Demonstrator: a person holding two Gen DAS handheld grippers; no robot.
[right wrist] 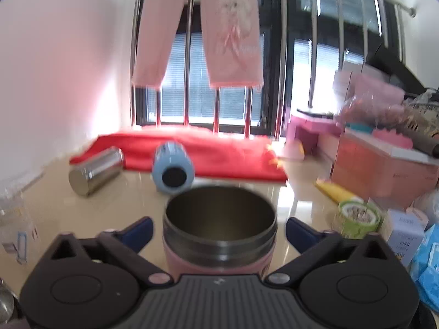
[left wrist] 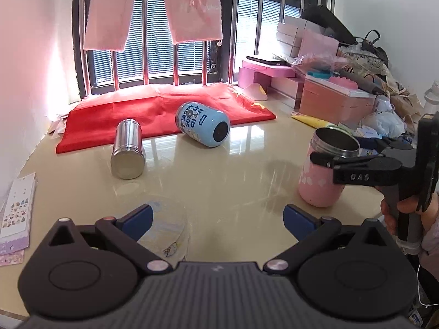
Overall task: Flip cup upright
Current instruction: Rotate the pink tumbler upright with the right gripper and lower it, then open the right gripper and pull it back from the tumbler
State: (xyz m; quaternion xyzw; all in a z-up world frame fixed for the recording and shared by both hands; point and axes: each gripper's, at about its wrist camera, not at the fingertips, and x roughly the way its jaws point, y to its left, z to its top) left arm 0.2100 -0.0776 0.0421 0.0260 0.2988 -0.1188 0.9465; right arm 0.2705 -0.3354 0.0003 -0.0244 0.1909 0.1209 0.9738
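Pink cup stands upright at the near right of the table, between the right gripper's spread, released jaws. Left gripper gapes empty. Blue cup and steel cup lie toppled farther left (rigid, slick, likely light): grip mid-body.

Right gripper spread wide, blue fingers clear of both sides of pink cup. Cup upright on beige bench, open steel mouth facing up. Beyond it, blue cup and steel cup on their sides, at edge of red cloth. Green tape roll at right. View blurred.
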